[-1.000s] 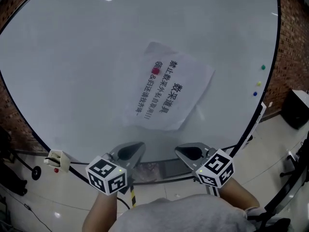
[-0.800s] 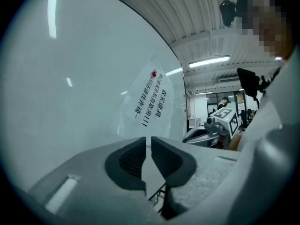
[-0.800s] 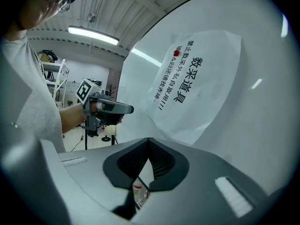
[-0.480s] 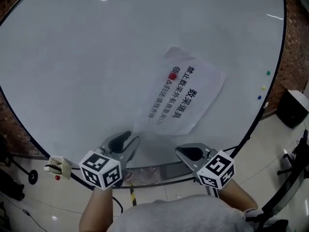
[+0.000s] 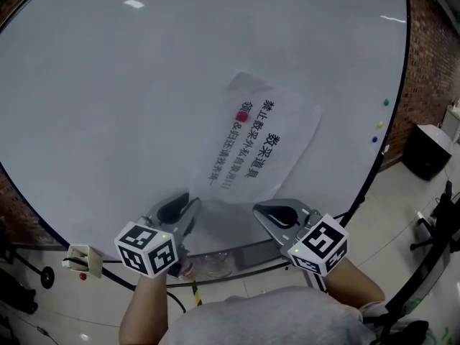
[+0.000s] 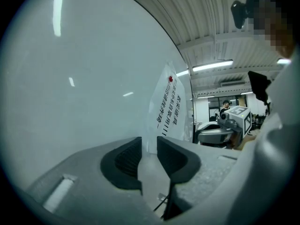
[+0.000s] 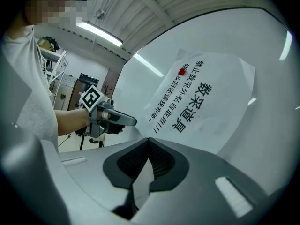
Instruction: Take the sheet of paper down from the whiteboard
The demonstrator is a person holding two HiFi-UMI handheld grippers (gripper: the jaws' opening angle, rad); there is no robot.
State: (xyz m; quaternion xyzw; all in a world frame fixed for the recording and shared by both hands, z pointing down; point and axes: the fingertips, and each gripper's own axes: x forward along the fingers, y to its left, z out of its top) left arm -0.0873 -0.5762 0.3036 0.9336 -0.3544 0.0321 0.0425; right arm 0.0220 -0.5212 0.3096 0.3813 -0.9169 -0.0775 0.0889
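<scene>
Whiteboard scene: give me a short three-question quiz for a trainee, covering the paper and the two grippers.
1. True or false: the sheet of paper hangs on the whiteboard.
2. The small mark beside the sheet's print is: A red, B green, C blue.
3. Which gripper has its jaws together?

Key:
1. True.
2. A.
3. The right gripper. The left gripper has its jaws apart and closing, with nothing pressed between them.
</scene>
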